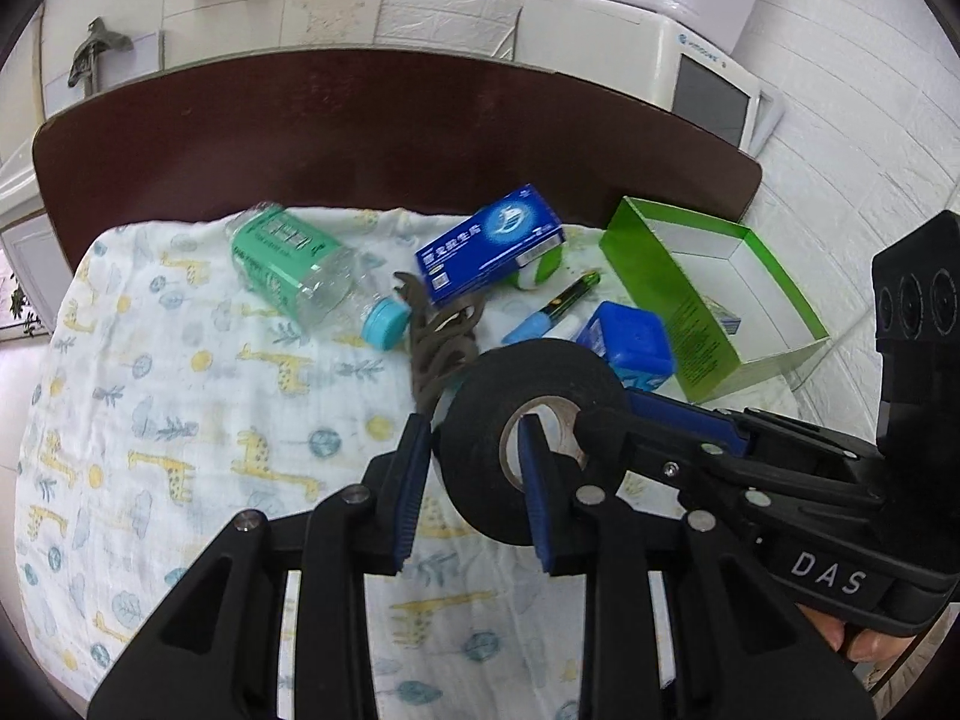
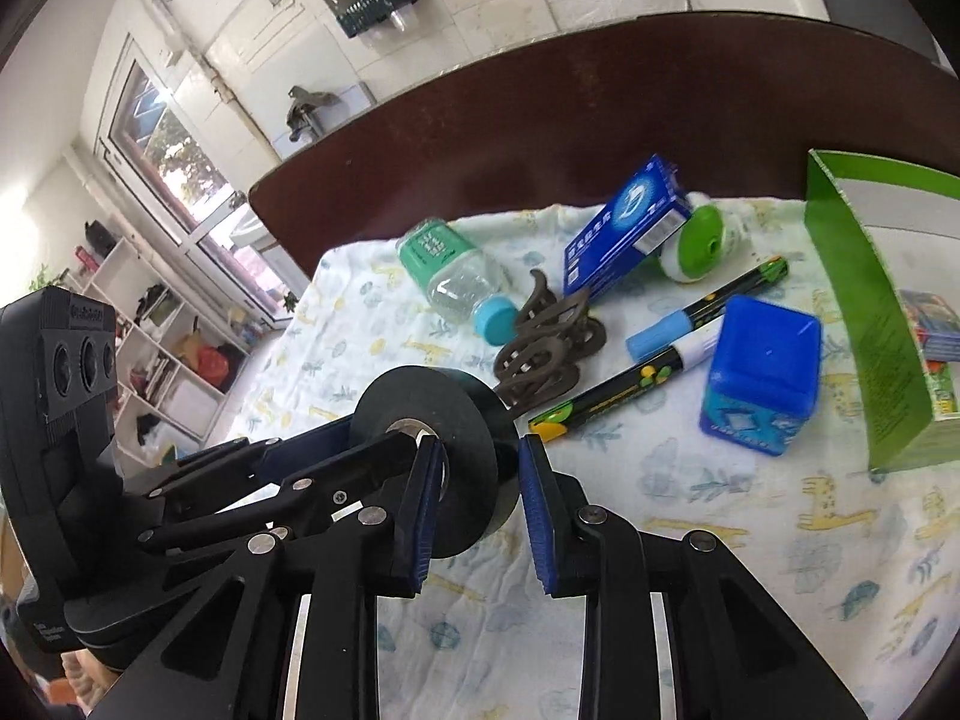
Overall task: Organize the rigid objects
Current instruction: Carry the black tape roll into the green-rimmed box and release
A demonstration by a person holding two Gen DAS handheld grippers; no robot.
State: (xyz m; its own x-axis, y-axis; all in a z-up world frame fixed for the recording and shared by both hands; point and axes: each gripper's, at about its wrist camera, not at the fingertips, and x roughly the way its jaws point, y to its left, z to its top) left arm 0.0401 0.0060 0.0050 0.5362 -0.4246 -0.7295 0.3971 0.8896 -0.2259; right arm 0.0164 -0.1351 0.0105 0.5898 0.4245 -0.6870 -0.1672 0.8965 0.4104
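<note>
The roll of black tape sits at the centre of both wrist views, lifted clear of the giraffe-print cloth and held by both claws at once. The left gripper clamps one side of the ring, one pad on the outer face, the other inside the pale core. The right gripper pinches the opposite side the same way, one finger through the hole. The roll looks light and stiff, a thick matte band on a cardboard core; its cloth-like surface should give the pads good friction, so slipping seems unlikely. Gripping across the ring wall, as now, is probably the soundest hold. At the right of both frames stands the open green box, a likely place for it. Between roll and box lie a blue tub and markers
</note>
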